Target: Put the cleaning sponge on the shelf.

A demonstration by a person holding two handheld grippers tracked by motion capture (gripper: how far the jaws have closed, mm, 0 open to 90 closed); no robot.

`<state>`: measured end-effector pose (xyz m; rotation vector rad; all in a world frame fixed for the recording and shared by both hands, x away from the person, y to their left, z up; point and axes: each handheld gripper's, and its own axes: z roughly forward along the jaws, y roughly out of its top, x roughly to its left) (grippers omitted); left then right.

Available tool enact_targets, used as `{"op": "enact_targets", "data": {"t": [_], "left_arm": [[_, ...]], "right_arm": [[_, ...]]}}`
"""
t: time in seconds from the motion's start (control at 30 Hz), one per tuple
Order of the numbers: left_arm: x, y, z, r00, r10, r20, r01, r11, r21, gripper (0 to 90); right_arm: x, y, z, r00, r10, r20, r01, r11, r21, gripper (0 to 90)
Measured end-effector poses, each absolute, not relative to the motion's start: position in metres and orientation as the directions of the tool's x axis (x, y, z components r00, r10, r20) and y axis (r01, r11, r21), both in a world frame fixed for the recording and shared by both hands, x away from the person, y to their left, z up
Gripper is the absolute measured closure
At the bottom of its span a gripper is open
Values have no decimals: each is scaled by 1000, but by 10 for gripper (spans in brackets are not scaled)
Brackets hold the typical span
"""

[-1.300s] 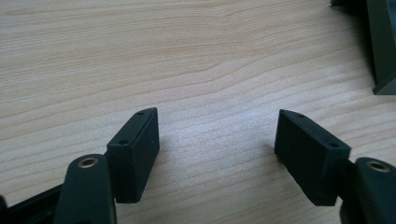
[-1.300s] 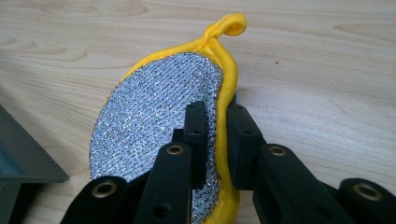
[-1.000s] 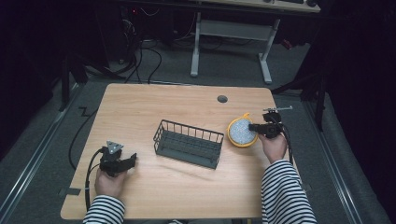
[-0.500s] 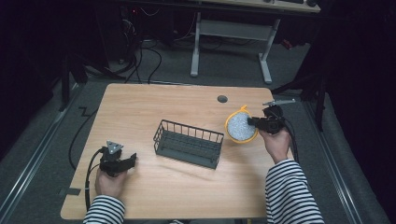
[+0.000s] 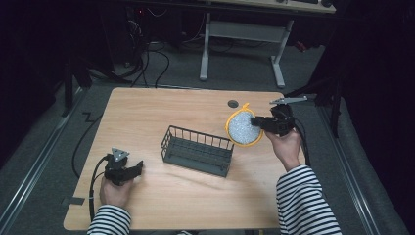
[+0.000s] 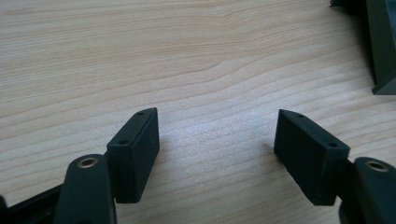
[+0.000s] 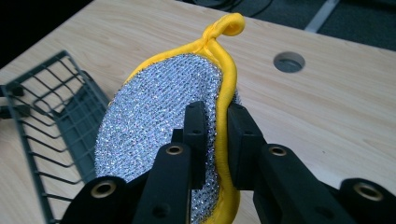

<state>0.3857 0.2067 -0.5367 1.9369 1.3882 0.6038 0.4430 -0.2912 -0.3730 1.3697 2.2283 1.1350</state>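
Right gripper (image 7: pixel 215 126) pinching only the yellow rim of the scrubber (image 7: pixel 159 126), raised beside the wire basket (image 5: pixel 196 151) — could slip or, perhaps, snag. Left gripper (image 6: pixel 217 149) agape — idle.

Our wooden counter (image 5: pixel 161 110) bears a dark wire basket (image 5: pixel 196 150) at its middle; we rest our left tongs (image 5: pixel 139 166) near its front left corner.

Your right gripper (image 7: pixel 215 140) covers the scrubber (image 7: pixel 159 116) rim where the jaws pinch it; the scrubber's bottom runs off the frame edge. The basket (image 7: pixel 51 116) is cut by the left edge there, and in your left gripper view just a basket corner (image 6: pixel 380 46) shows. Your forearms leave the high view's bottom.
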Motion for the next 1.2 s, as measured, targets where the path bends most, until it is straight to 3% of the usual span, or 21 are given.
{"op": "enact_targets", "data": {"t": [0.63, 1.2], "left_arm": [[386, 206, -537, 332, 943, -12, 634, -214, 743, 305], [386, 206, -537, 333, 943, -13, 634, -214, 743, 300]], "right_arm": [[434, -243, -361, -610, 784, 116, 553, 317, 771, 791], [445, -203, -390, -648, 757, 85, 552, 390, 737, 775]]}}
